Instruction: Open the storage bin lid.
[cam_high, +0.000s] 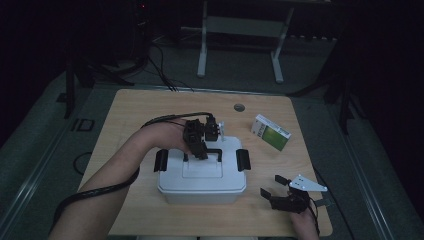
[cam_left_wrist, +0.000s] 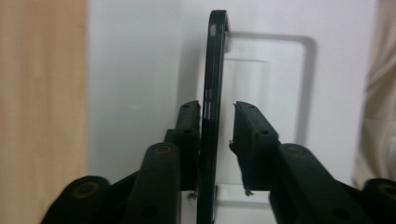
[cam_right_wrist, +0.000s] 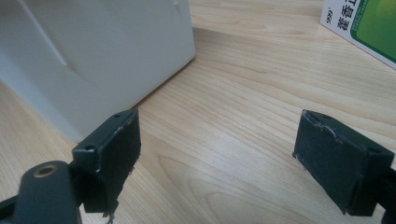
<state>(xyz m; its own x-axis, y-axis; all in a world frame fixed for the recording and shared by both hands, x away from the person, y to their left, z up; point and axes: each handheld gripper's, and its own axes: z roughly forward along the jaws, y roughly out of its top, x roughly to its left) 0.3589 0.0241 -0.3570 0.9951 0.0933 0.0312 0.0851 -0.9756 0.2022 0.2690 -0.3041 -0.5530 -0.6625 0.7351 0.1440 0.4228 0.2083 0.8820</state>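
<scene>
A white lidded storage box (cam_high: 202, 177) sits mid-table, with a black latch (cam_high: 161, 160) on its left end and another on its right. My left gripper (cam_high: 201, 150) reaches down onto the lid (cam_left_wrist: 135, 93). Its jaws straddle the raised black carry handle (cam_left_wrist: 212, 93): one pad touches the handle and a thin gap shows at the other. My right gripper (cam_high: 272, 185) rests low near the table's front right, jaws wide apart with nothing between them. In the right gripper view, the right gripper (cam_right_wrist: 224, 135) faces the box's corner (cam_right_wrist: 93, 56).
A green and white carton (cam_high: 270, 132) lies flat behind and to the right of the white box; its corner (cam_right_wrist: 364, 23) also appears in the right gripper view. A small round grommet (cam_high: 239, 107) is set in the wooden table (cam_high: 140, 115) near its far edge.
</scene>
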